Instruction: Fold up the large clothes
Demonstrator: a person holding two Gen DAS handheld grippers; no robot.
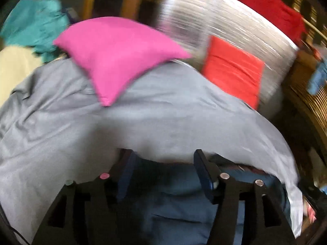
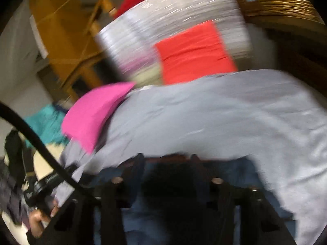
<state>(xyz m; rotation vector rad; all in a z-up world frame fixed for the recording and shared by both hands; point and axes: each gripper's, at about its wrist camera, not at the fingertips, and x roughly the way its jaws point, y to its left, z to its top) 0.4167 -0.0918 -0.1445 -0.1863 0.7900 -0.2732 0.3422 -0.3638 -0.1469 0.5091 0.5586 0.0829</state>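
My left gripper [image 1: 163, 163]: jaws spread, nothing between the pads; the near edge of the grey garment [image 1: 143, 118] lies just beyond the fingertips, not pinched.
My right gripper [image 2: 167, 163]: jaws part-way apart, blurred; I see no cloth pressed between them, and the grey garment's hem runs just past the tips.
Under my jaws: dark blue fabric [image 1: 173, 204], creased, filling the gap between the fingers in both views.
Grey garment: large, spread over the surface ahead, rumpled, one edge trailing down at the right in the left wrist view.
Pink cushion [image 1: 114, 57]: resting on the far part of the grey garment, a corner pointing towards me.
Orange-red folded cloth [image 1: 233, 71]: beyond the garment, lying on a silvery grey surface [image 1: 214, 26].
Red cloth [image 1: 265, 6]: at the far edge of that surface.
Teal cloth [image 1: 34, 24]: heaped at far left, next to a pale yellow item [image 1: 16, 69].
Wicker basket [image 2: 282, 2]: far right.
Wooden cabinet [image 2: 59, 32]: behind.
My hand [image 2: 40, 218]: lower left of the right wrist view, gripping a black handle; a black cable [image 2: 40, 143] crosses in front.
Writing or labels: none legible; both views are motion-blurred.
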